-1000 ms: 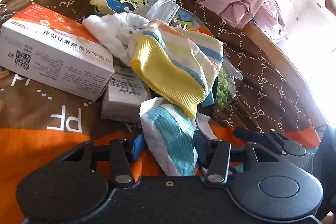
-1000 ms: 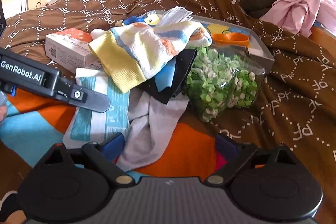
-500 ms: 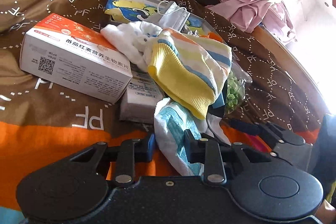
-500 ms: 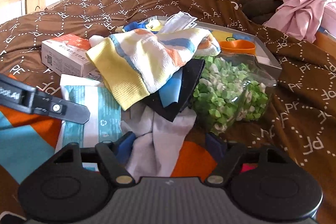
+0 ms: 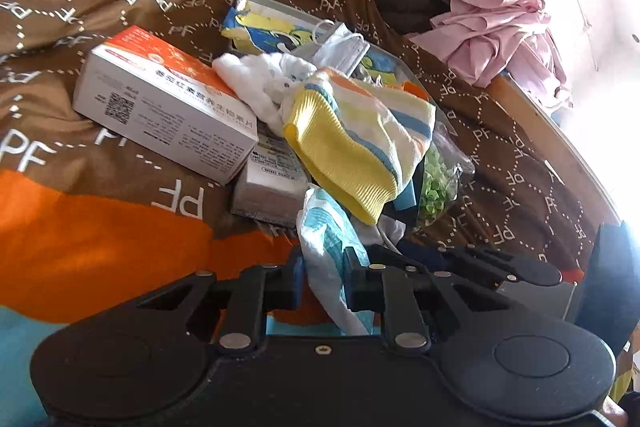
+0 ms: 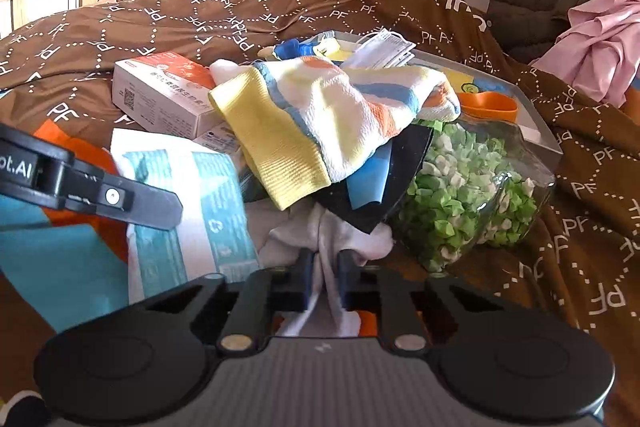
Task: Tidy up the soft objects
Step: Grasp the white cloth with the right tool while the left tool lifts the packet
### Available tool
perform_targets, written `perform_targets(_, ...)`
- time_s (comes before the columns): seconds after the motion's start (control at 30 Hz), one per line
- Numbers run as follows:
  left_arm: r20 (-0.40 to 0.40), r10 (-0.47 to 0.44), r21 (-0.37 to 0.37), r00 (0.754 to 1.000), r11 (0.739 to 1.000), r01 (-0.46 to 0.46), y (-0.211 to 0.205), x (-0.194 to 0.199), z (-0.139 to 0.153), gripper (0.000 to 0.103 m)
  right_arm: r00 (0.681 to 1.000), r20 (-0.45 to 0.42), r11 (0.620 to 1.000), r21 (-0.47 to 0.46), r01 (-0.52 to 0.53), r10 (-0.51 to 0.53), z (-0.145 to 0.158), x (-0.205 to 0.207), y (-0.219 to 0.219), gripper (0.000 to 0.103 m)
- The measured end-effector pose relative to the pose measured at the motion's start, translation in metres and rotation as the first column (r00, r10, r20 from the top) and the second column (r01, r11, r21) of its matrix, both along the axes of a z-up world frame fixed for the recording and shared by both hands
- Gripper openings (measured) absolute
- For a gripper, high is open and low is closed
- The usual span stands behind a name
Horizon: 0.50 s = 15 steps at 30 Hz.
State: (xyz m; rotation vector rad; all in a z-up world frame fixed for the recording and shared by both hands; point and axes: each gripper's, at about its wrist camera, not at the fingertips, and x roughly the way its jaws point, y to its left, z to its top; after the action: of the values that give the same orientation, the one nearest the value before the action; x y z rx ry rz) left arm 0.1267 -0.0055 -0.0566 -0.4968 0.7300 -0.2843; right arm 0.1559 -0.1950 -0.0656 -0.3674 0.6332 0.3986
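A heap of soft things lies on a brown bedspread. On top is a striped yellow, white, blue and orange sock. My left gripper is shut on a white and teal soft plastic pack at the heap's near edge. My right gripper is shut on a white cloth that runs under a black and blue fabric piece. The left gripper's finger crosses the right wrist view above the pack.
A white and orange carton and a small grey box lie left of the heap. A clear bag of green bits, a face mask, a grey tray and pink clothes lie right and behind.
Both grippers went from open to shut: the left closed on the white and teal pack, the right closed on the white cloth. Both cameras moved closer to the heap.
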Motion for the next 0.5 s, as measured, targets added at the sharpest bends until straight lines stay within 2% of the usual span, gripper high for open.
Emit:
perform_targets(0.13,0.017,0.022,0.011,1.000,1.000,-0.022,0.003,-0.011,0.007,0.019,1.000,0.014,1.000,-0.001,0.002,-0.002,0.008,-0.009,-0.001,0.004)
perform_targets(0.5,0.085,0.053,0.007,0.995,0.999,-0.054,0.008,-0.028,0.035,0.019,0.996,0.089,1.000,0.003,-0.020,0.020,0.035,-0.046,-0.003,0.004)
